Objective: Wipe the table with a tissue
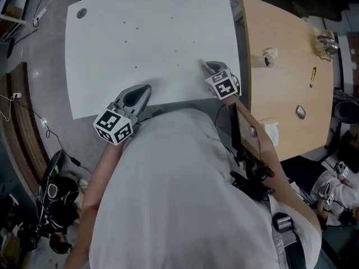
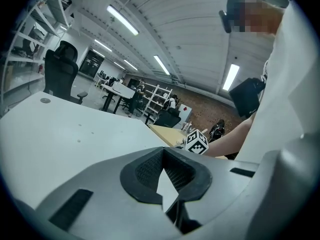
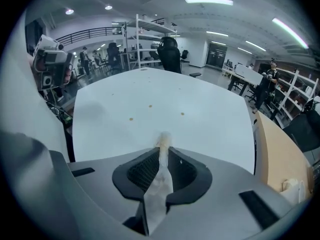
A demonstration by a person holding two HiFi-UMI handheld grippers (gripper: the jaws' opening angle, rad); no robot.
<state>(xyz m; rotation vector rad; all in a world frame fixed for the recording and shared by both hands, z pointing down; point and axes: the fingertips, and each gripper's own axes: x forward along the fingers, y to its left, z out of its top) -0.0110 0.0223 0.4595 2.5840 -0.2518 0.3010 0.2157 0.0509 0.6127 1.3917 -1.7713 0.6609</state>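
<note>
The white table (image 1: pixel 151 32) fills the top of the head view and carries several small brown spots (image 1: pixel 136 67). My right gripper (image 1: pixel 205 64) reaches over its near right edge and is shut on a crumpled white tissue (image 3: pixel 159 181), whose tip sticks out past the jaws. That tip hangs close above the table (image 3: pixel 165 104), with the spots (image 3: pixel 131 118) just beyond it. Over the near edge further left, my left gripper (image 1: pixel 148 87) points across the table. Its jaws (image 2: pixel 162 151) meet at the tips with nothing between them.
A wooden table (image 1: pixel 286 77) adjoins the white one on the right, holding a small cup (image 1: pixel 270 58), a glass piece (image 1: pixel 327 43), a pen (image 1: pixel 313 74), a mouse (image 1: pixel 301 112) and a white box (image 1: pixel 269 132). A round grommet (image 1: pixel 82 13) sits in the far left corner.
</note>
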